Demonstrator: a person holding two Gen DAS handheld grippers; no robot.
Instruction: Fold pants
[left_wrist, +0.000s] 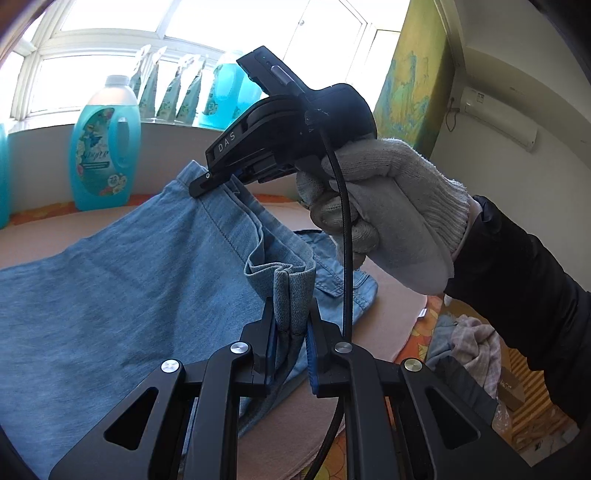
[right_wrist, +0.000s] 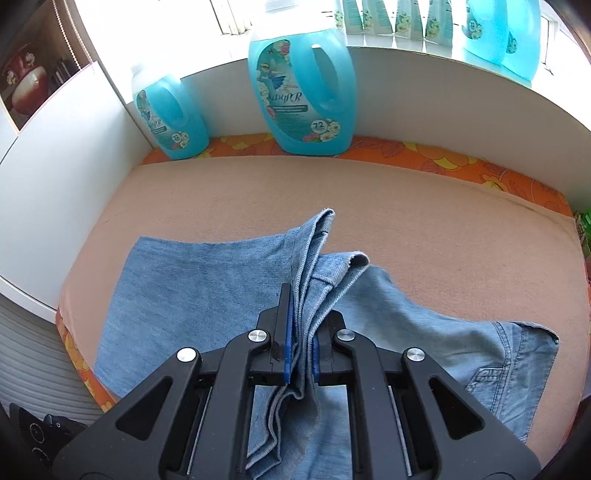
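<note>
**Both ends pinched, the fold hangs between them**

The left hand-held gripper (left_wrist: 291, 325) is clamped on a bunched hem of the denim pants (left_wrist: 110, 295). The right hand-held gripper (right_wrist: 301, 332) pinches another gathered edge, lifted above the rest. The pants lie spread on the peach-covered surface (right_wrist: 406, 206), waistband end flat to the right. The raised edge runs between the two grippers; both seem equally placed to carry it across.

Daylit, backlit, heavy fisheye on both wrist views.
I get sun through the window (left_wrist: 147, 48), blown out white; detergent bottles (right_wrist: 301, 92) glow, mat (right_wrist: 406, 206) evenly lit, soft shadows only. Edges curve hard with dark corner vignetting. Centre sharp, no motion blur.
</note>
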